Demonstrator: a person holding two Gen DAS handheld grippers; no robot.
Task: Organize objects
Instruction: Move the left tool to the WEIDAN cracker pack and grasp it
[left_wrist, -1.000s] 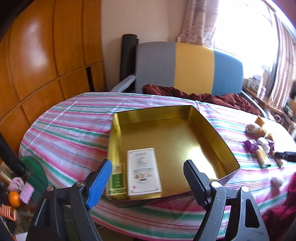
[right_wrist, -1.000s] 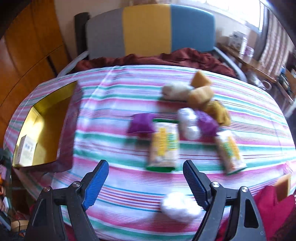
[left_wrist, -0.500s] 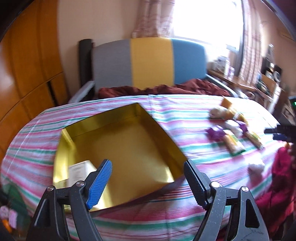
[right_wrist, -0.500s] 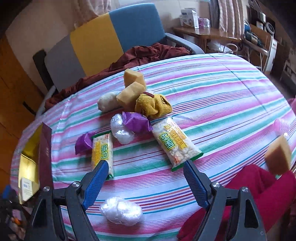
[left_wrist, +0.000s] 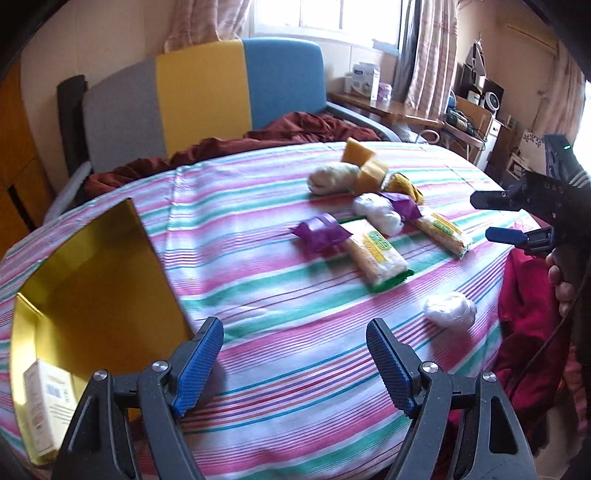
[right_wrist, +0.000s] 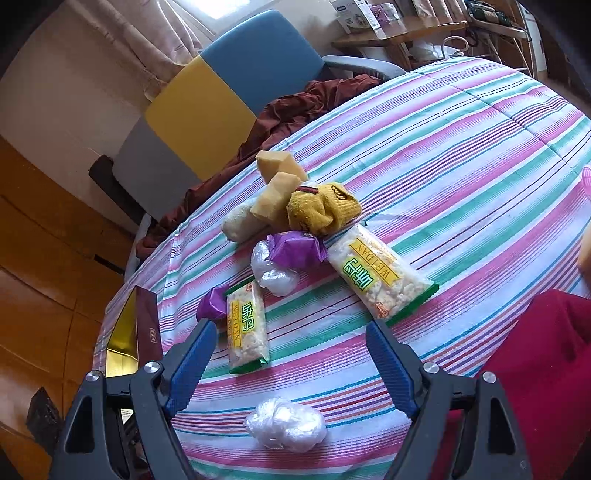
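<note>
- While both tools are hanging above the striped tablecloth (left_wrist: 280, 332), the left gripper (left_wrist: 295, 363) is standing with its jaws wide apart, nothing between them and touching nothing.
- The right gripper (right_wrist: 286, 363) is likewise gaping wide and empty; in the left wrist view it is showing at the right edge (left_wrist: 496, 218), gripped by a hand (left_wrist: 561, 280).
- A crinkled ball of clear plastic wrap (right_wrist: 286, 424) is lying on the cloth just below the right gripper's open jaws, not touching them.
- A glossy snack bar (right_wrist: 246, 328) in a clear wrapper with yellow and green print is lying flat beyond the right gripper's left finger; a second snack bar (right_wrist: 376, 273) is lying at an angle further right.
- Two purple foil candies (right_wrist: 295, 247) are sitting by the bars, one against another plastic wrap ball (right_wrist: 271, 271).
- A rolled yellow knitted sock (right_wrist: 323, 210), two tan blocks (right_wrist: 277, 194) and a pale roll (right_wrist: 240, 223) are clustering at the far end of the pile.
- A shallow square tin (left_wrist: 92, 280) with a shiny gold lining is resting at the table's left, well apart from the pile, and is holding a white printed box (left_wrist: 48, 402) in its near corner.
- A chair (left_wrist: 199, 96) upholstered in grey, yellow and blue panels is standing behind the table.
</note>
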